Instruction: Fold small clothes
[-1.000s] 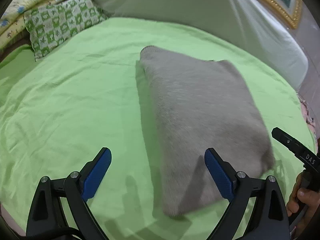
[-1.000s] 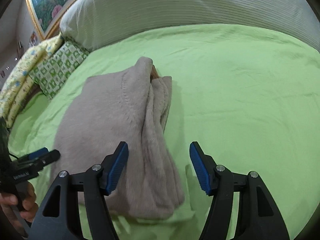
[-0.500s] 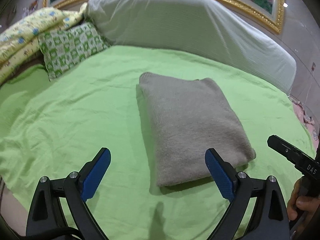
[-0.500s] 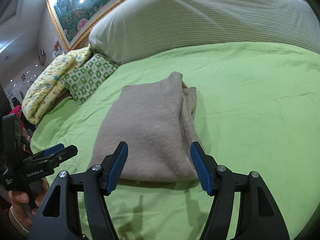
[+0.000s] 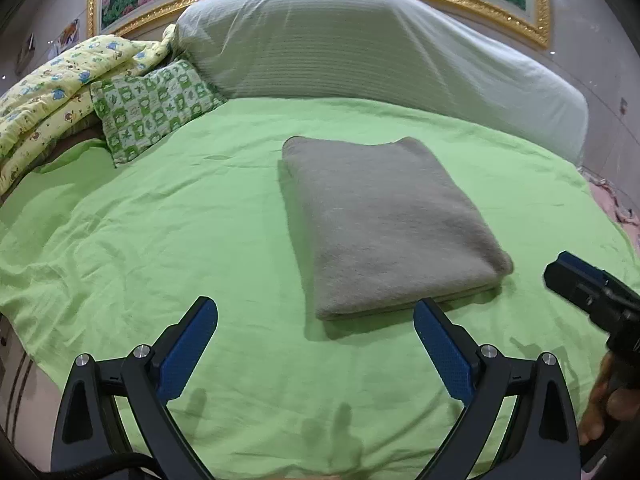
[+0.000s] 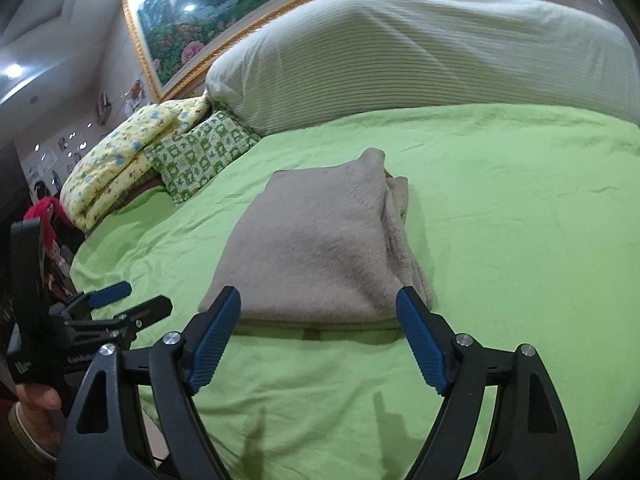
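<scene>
A grey knit garment (image 5: 384, 220) lies folded into a flat rectangle on the green bed sheet (image 5: 160, 240). It also shows in the right wrist view (image 6: 324, 248), with bunched layers along its right side. My left gripper (image 5: 316, 348) is open and empty, held above the sheet short of the garment's near edge. My right gripper (image 6: 320, 340) is open and empty, just short of the garment's near edge. The right gripper also shows at the right of the left wrist view (image 5: 592, 292). The left gripper also shows at the left of the right wrist view (image 6: 120, 304).
A large white striped bolster (image 5: 360, 48) lies along the headboard. A green patterned pillow (image 5: 152, 108) and a yellow quilt (image 5: 52, 84) sit at the back left. A gold-framed painting (image 6: 224, 4) hangs behind. The bed's edge is near me.
Both grippers have pulled back and up from the garment, which now lies farther away and flat on the sheet. Both stayed open.
</scene>
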A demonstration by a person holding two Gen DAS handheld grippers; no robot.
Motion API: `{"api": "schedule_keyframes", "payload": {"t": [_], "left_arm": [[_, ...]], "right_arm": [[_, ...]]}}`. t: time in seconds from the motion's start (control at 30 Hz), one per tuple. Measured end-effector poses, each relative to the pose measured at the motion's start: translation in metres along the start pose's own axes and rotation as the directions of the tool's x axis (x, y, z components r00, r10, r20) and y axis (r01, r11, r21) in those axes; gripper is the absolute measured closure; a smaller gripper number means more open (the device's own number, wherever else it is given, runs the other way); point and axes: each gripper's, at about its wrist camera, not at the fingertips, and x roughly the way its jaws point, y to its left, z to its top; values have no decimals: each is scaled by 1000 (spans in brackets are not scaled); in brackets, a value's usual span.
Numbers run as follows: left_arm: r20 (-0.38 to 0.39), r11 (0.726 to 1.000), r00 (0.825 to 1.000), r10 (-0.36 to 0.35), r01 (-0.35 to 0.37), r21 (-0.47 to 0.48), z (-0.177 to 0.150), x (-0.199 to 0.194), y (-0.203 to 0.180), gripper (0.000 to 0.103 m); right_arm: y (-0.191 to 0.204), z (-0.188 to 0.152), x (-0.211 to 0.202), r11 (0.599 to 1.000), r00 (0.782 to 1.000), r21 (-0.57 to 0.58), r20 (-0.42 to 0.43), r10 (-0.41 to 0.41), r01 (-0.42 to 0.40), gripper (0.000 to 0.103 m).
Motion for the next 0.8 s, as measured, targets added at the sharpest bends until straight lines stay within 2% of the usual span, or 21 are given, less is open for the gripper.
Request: {"api": "schedule_keyframes", "payload": {"t": [0.2,0.47,0.8], "left_arm": [[30,1000,999,-10,9,29,-10,-8,-5,1],[18,1000,1000,4,-4,20,-7,4,-2,1],[7,999,999,31,-31,-15,4,26,6,1]], "right_arm": [[4,-13,-2,999,1000,-31,5,-16,16,13],[3,-19,-1,998,999,-47,19,-33,33,1],[5,-11,25,994,999,-105,9,-35,36,1]]}}
